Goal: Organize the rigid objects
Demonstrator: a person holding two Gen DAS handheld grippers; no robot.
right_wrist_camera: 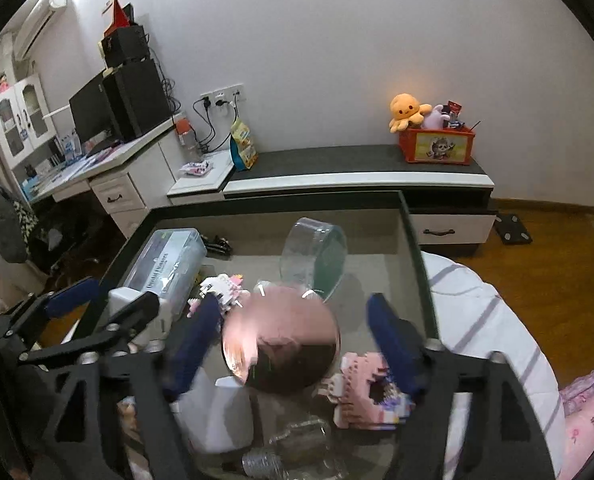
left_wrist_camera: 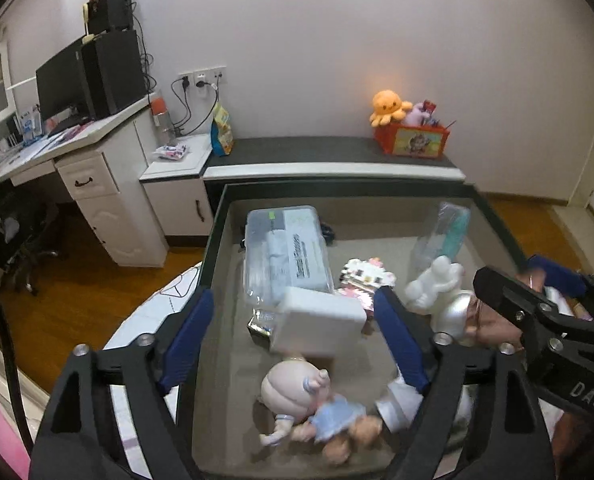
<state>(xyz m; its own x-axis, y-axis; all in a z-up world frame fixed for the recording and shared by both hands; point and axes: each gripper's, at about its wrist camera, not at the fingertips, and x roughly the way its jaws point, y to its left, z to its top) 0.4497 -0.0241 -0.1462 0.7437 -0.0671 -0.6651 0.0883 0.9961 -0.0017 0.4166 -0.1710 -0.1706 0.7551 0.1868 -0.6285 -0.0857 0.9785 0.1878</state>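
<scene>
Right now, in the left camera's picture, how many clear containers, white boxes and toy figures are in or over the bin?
Clear containers: 2 (case, tube pack)
White boxes: 1 (box, blurred)
Toy figures: 3 (block cat, white figure, doll)
Total: 6
Partly hidden things are left out.

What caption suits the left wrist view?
Open left tongs hover above a white box and doll inside a storage bin.

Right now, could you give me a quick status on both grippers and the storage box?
Left gripper open over white box. Right gripper open, shiny pink round thing between its fingers, grip unclear. Storage box crowded: doll, clear case.
</scene>
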